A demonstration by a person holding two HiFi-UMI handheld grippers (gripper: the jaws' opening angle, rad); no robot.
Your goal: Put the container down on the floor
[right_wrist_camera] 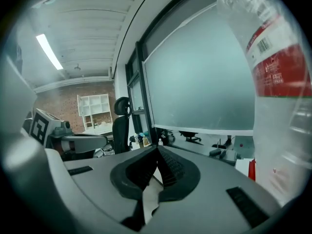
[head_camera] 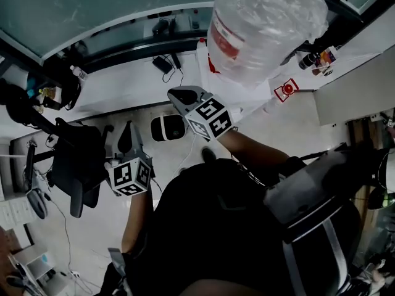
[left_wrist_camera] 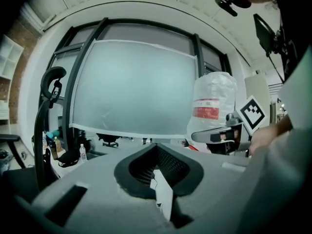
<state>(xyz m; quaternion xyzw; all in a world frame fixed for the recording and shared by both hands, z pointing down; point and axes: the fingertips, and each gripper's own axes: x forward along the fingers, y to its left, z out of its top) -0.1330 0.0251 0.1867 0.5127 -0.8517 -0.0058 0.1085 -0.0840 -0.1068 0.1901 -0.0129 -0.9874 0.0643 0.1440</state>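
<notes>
Head view: clear water jug, red label, unheld. Left gripper and right gripper: jaws together, empty. Recommended: open wide, clamp jug firmly, lower upright.

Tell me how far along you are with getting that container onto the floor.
Done: nothing yet. The container looks raised, about level with the right gripper, and is not on the floor.
In hand: nothing. The left gripper and the right gripper both have their jaws shut and empty.
Left: grip the container, lower it to the floor, release.
</notes>
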